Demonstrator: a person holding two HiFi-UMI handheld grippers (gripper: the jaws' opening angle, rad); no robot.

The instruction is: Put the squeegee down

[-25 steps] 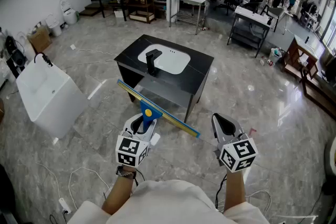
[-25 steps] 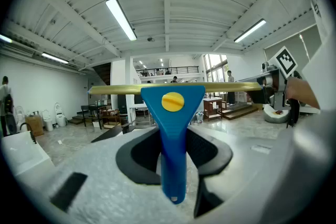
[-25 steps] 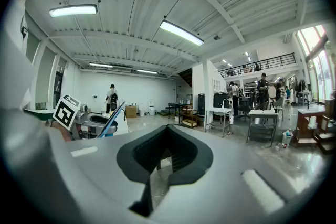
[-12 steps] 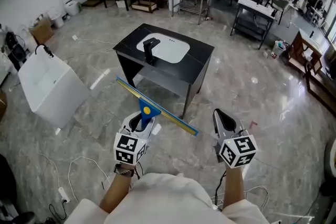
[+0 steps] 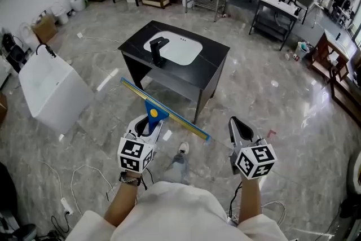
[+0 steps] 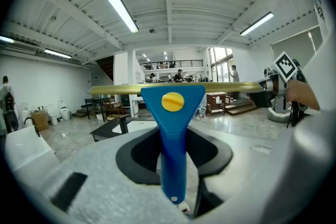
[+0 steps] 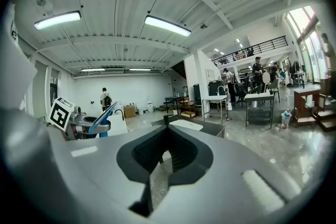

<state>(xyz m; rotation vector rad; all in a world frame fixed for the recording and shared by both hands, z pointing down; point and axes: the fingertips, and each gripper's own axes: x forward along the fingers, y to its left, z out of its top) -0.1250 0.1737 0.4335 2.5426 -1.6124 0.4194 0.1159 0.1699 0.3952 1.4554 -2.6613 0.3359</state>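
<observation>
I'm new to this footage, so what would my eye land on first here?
The squeegee, blue-handled with a yellow knob and a long yellow blade, is held in the left gripper over the floor at centre. Just beyond it stands a black table with a white sink set in its top. The right gripper hangs empty at lower right.

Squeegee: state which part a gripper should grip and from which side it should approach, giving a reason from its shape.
Grip the squeegee by its blue handle, coming in from the handle's free end, jaws across its narrow sides. The long yellow blade lies crosswise at the far end, too thin to clamp steadily. The left gripper holds it so.
</observation>
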